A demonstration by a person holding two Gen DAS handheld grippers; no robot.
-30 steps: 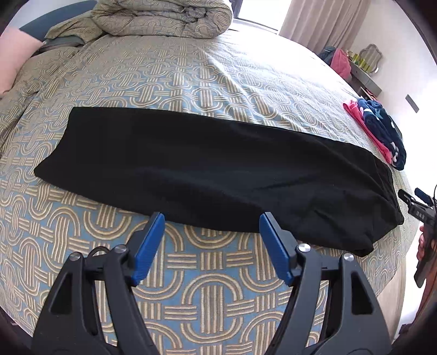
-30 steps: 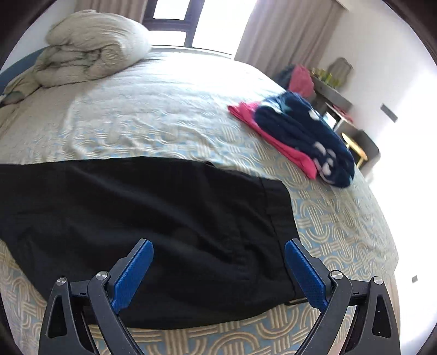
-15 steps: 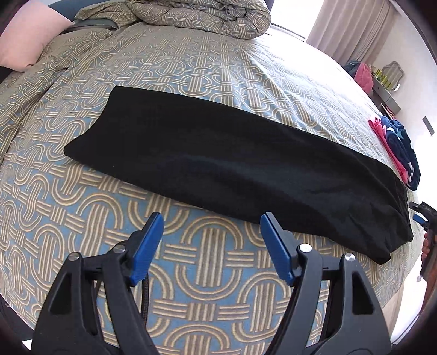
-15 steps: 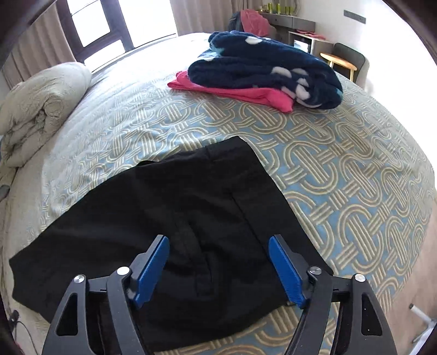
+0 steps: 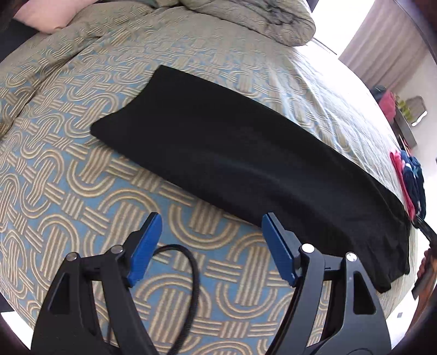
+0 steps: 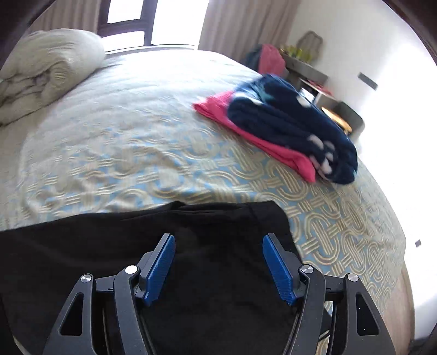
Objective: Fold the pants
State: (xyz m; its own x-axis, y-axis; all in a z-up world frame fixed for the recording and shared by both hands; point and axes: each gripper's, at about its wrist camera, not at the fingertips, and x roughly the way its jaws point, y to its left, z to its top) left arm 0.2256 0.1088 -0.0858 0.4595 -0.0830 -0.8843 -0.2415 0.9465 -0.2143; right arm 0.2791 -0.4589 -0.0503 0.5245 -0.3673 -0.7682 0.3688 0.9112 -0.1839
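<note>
Close in front of us, our left gripper [image 5: 210, 243] has slid over toward the hem end of the pants [image 5: 245, 163], jaws apart, a bit wider, nothing between them, over bare bedspread [image 5: 68, 177]. Our right gripper [image 6: 218, 262] has come in over the waist end, jaws closing but still apart, not pinching yet. We think both ends get picked up next. The pants lie long and flat across the bed. Farther off sit folded clothes [image 6: 286, 128] and a duvet [image 5: 245, 19]. We see no writing.
</note>
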